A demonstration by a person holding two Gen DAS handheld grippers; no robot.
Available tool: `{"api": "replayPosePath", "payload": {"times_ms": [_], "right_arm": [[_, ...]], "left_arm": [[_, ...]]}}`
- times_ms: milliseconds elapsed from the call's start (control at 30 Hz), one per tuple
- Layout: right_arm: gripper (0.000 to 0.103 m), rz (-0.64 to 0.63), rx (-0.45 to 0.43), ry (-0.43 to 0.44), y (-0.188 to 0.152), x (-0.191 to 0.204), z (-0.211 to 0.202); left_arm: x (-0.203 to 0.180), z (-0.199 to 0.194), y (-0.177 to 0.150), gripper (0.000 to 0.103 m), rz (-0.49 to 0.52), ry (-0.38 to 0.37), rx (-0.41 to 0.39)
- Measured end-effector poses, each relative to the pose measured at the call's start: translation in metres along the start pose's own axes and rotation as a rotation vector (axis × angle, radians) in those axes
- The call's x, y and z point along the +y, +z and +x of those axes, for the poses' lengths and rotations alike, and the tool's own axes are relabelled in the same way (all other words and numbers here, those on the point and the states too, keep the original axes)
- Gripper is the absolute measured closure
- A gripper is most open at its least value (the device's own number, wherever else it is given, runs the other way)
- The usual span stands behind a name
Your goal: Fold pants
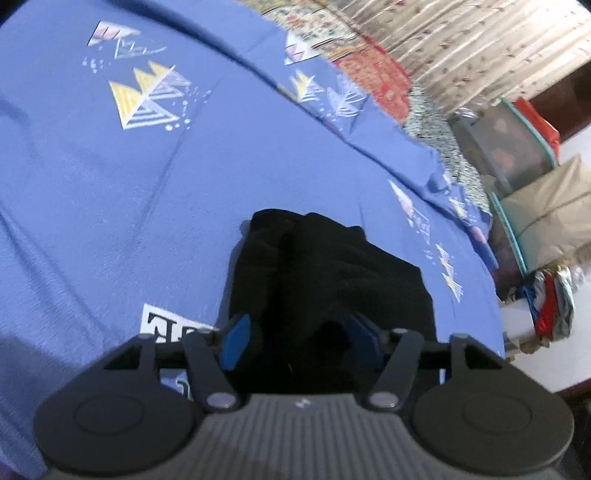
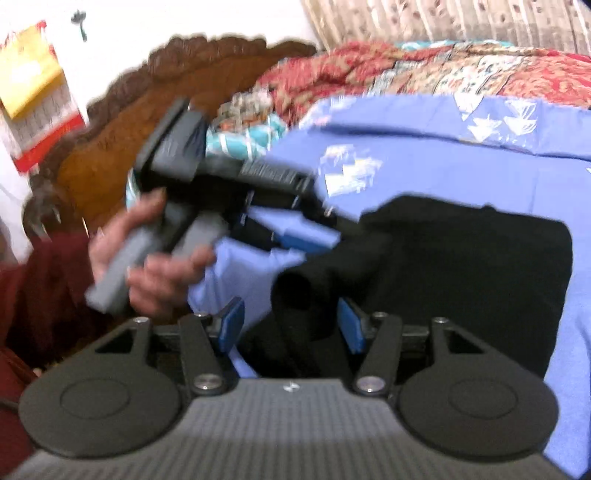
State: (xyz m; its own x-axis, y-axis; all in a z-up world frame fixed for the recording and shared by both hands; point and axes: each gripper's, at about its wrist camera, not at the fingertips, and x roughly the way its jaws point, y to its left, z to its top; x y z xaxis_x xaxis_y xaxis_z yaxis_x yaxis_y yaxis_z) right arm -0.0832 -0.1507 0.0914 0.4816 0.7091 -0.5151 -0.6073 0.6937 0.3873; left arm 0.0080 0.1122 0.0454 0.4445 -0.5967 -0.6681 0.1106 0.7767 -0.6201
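You worked over a bed under a blue sheet (image 1: 110, 184) printed with triangles. A red patterned quilt (image 2: 369, 66) lay bunched beyond it, against a pale floral curtain (image 1: 461, 44). A carved wooden headboard (image 2: 147, 92) stood at a white wall (image 2: 147, 18) hung with a calendar (image 2: 33, 92). Stacked bins (image 1: 517, 147) sat beside the bed.

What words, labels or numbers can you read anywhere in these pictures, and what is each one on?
White patch on the blue bedsheet: bold black letters, upside down and partly hidden; perhaps "T" and "E", not a readable word.
Red and yellow wall calendar: print too blurred to read.
Nothing else carries text.
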Motion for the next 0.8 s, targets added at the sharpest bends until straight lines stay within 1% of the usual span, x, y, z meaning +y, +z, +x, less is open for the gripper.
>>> {"api": "replayPosePath", "payload": {"times_ms": [67, 133, 200, 267, 333, 367, 467, 567, 633, 700, 800], "right_arm": [[0.044, 0.033, -0.017, 0.045, 0.003, -0.004, -0.001], [0.044, 0.052, 0.004, 0.076, 0.007, -0.002, 0.011], [0.044, 0.058, 0.059, 0.100, 0.008, 0.000, 0.032], [0.044, 0.061, 0.139, 0.135, 0.006, 0.002, 0.063], [0.044, 0.048, 0.203, 0.100, -0.003, 0.007, 0.088], [0.044, 0.055, 0.211, 0.101, -0.006, 0.006, 0.095], [0.045, 0.100, 0.187, 0.121, -0.002, 0.003, 0.089], [0.045, 0.131, 0.133, 0.127, 0.000, 0.000, 0.067], [0.045, 0.148, 0.097, 0.105, -0.001, -0.002, 0.052], [0.044, 0.159, 0.058, 0.065, -0.004, -0.005, 0.036], [0.044, 0.211, -0.010, 0.004, -0.007, -0.016, 0.013]], "left_arm": [[-0.005, -0.006, -0.005, 0.032, 0.022, -0.006, -0.009], [-0.010, -0.009, -0.006, 0.032, 0.035, -0.010, -0.016], [-0.010, -0.012, -0.006, 0.032, 0.031, -0.012, -0.021], [-0.007, -0.015, -0.007, 0.031, 0.022, -0.003, -0.027], [-0.005, -0.017, -0.008, 0.031, 0.013, 0.008, -0.032], [-0.005, -0.018, -0.008, 0.031, 0.012, 0.008, -0.033], [-0.009, -0.016, -0.013, 0.029, 0.043, 0.018, -0.025], [-0.011, -0.007, -0.019, 0.029, 0.070, 0.040, 0.003], [-0.010, -0.001, -0.023, 0.029, 0.067, 0.041, 0.021], [-0.010, 0.004, -0.026, 0.028, 0.067, 0.052, 0.032], [-0.013, 0.009, -0.028, 0.027, 0.102, 0.121, 0.040]]}}
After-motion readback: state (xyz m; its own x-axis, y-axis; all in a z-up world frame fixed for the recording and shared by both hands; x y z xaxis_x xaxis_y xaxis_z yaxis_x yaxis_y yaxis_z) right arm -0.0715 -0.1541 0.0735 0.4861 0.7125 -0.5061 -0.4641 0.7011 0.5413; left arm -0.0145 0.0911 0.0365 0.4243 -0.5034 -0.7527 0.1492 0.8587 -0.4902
